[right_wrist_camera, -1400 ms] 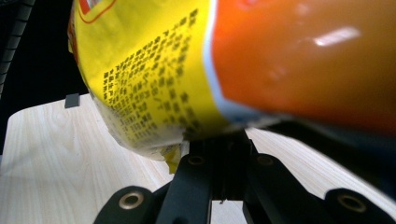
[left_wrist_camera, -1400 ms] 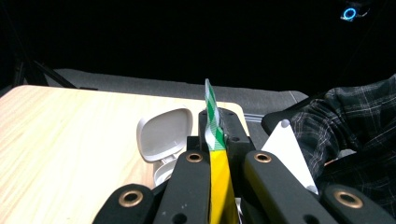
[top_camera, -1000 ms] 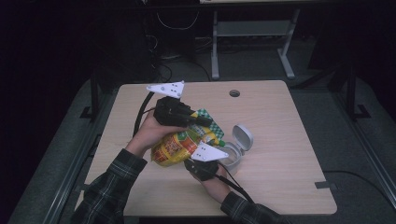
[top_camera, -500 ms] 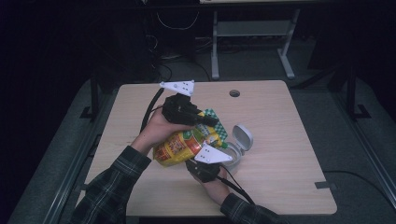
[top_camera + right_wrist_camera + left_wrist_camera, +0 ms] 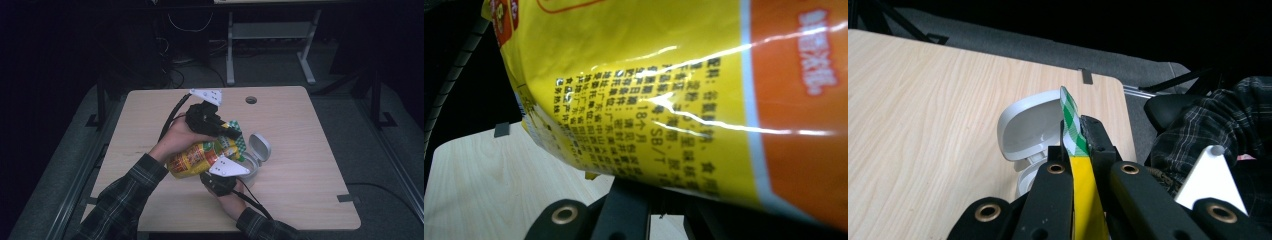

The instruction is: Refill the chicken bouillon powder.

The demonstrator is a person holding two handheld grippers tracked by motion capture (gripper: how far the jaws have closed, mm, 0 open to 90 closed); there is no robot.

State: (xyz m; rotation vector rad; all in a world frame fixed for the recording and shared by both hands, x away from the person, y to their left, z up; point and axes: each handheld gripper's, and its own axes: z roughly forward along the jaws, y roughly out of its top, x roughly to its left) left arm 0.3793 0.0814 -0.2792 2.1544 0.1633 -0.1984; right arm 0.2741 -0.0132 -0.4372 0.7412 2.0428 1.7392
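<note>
**Snack bag held between two tools over the middle of the counter**

The left tool (image 5: 231,134) has its jaws clamped on the green-checked top edge of the snack bag (image 5: 200,157); the left gripper view shows the thin flap (image 5: 1074,131) pinched flat between the two black jaws. The bag (yellow and orange, glossy, printed with small text) hangs tilted above the counter (image 5: 310,165), well in from its edges. The right tool (image 5: 225,172) sits under the bag's lower end near the counter's front edge, jaws closed; the right gripper view shows the bag (image 5: 684,100) lying across its jaws, though the grip itself is hidden. Just beside the bag, towards the right edge, a small white container (image 5: 255,152) stands on the counter with its hinged lid raised
</note>
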